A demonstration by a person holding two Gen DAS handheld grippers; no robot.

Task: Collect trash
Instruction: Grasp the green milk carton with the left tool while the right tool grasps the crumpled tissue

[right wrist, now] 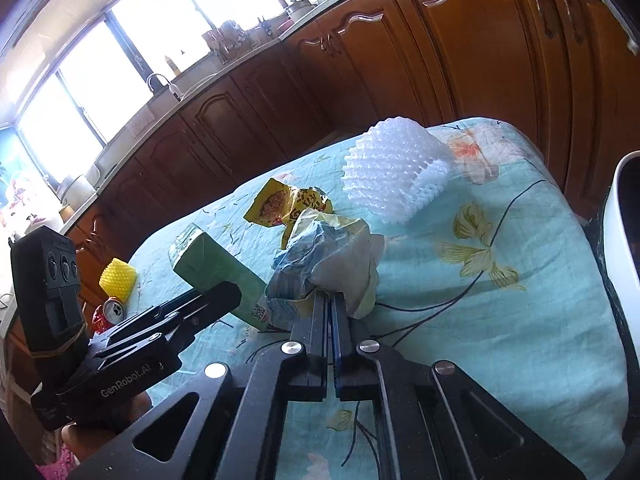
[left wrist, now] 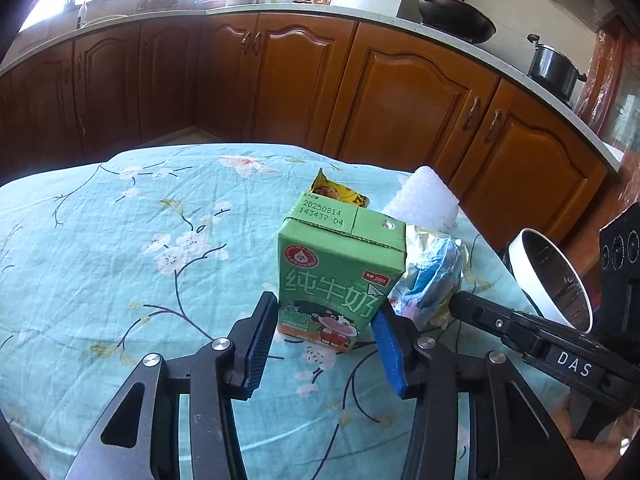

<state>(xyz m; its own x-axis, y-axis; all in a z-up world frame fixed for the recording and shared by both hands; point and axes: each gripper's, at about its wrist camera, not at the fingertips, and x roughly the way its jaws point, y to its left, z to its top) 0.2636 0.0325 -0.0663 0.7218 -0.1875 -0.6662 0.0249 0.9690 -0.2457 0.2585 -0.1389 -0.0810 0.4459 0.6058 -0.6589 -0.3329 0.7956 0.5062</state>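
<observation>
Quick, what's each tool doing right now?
Left tool: open, its fingers either side of the green cardboard milk carton.
Right tool: shut on the crumpled blue-and-white plastic wrapper.

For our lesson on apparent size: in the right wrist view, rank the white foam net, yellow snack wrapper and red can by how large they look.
1. white foam net
2. yellow snack wrapper
3. red can, partly hidden, so its full size is unsure.
</observation>
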